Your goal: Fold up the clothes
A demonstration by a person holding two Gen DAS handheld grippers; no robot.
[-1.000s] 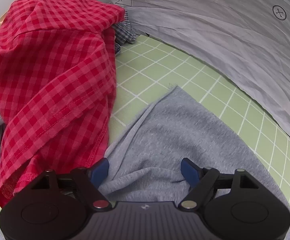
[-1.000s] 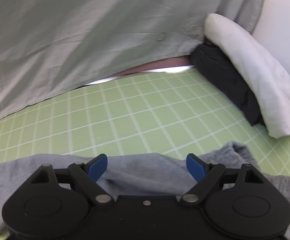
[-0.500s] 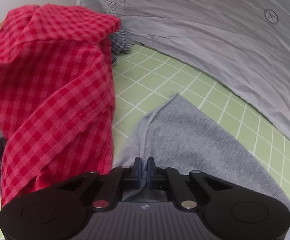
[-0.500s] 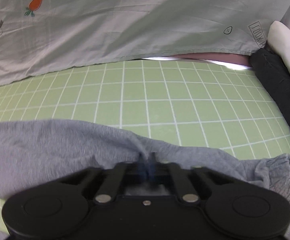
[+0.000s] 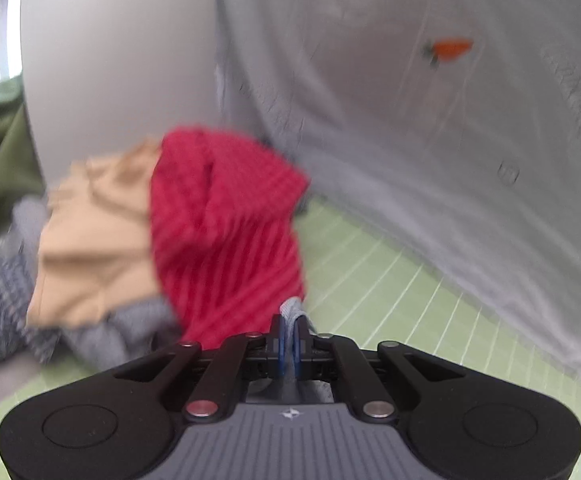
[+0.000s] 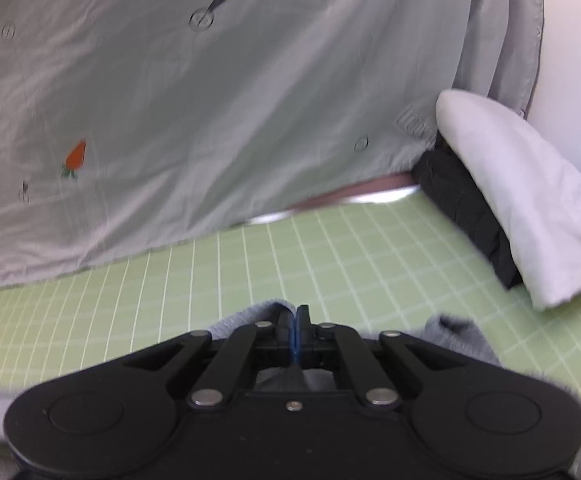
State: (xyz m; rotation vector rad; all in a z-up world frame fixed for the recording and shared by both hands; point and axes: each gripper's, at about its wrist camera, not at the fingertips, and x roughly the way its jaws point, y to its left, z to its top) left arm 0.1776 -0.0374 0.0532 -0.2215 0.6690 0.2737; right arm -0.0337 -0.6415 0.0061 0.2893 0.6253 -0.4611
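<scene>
My left gripper point(image 5: 289, 338) is shut on a fold of the grey garment point(image 5: 292, 307), which pokes up between the blue pads and is lifted off the green grid mat point(image 5: 390, 300). My right gripper point(image 6: 294, 330) is shut on the same grey garment point(image 6: 458, 334), whose edge shows to both sides of the fingers above the green grid mat point(image 6: 290, 256). Most of the garment is hidden under the gripper bodies.
In the left wrist view a pile holds a red checked shirt point(image 5: 226, 224), a tan garment point(image 5: 94, 240) and grey knits point(image 5: 6, 308). A large grey sheet point(image 6: 210, 100) with a carrot print hangs behind. Folded black point(image 6: 466, 208) and white point(image 6: 522, 196) clothes lie at the right.
Both grippers went from open to shut on the grey garment. They have since lifted it, and the views now look higher across the mat.
</scene>
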